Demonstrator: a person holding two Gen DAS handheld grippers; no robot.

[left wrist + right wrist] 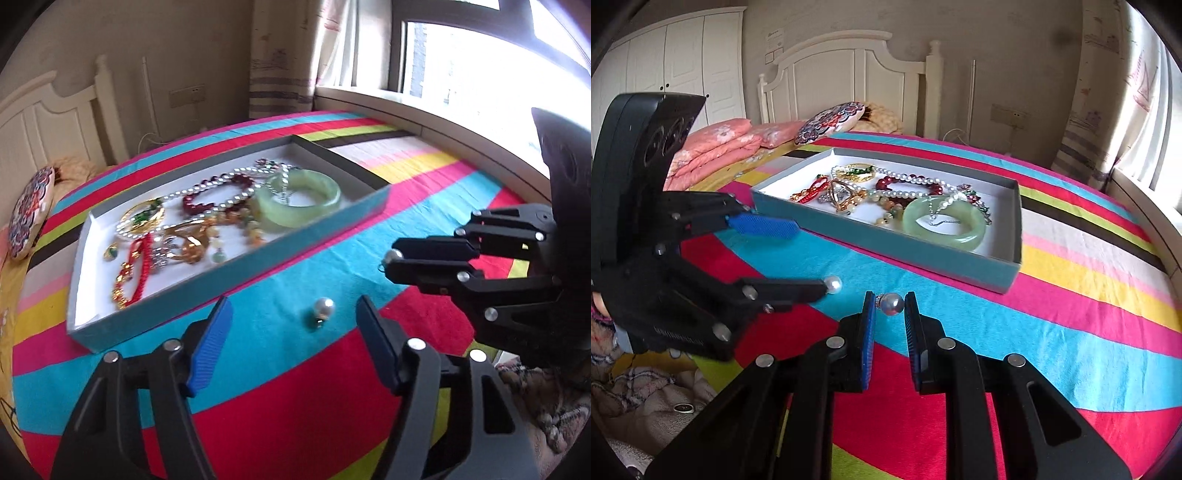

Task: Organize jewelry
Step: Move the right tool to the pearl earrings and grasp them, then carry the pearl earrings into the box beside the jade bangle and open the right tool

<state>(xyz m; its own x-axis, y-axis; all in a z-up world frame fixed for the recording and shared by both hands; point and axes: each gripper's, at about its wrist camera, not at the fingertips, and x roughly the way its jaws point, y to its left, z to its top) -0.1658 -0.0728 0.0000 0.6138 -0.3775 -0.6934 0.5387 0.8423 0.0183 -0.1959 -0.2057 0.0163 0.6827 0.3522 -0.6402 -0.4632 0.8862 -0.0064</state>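
Beige walls, white headboard, wardrobe, bright window (curtained), striped bedspread.

Bracelets lie in tray on bedspread.

A grey tray sat on the striped bedspread, full of tangled bracelets, pearls and a green bangle. One pearl earring lay loose before it.

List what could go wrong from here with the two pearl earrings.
1. The right gripper pinches its pearl earring only at the fingertips; the round bead could squirt out onto the striped bedspread.
2. The second pearl earring lies loose between the open left gripper fingers; closing could nudge it away.
3. The jewelry box is crowded; a dropped earring may tangle.
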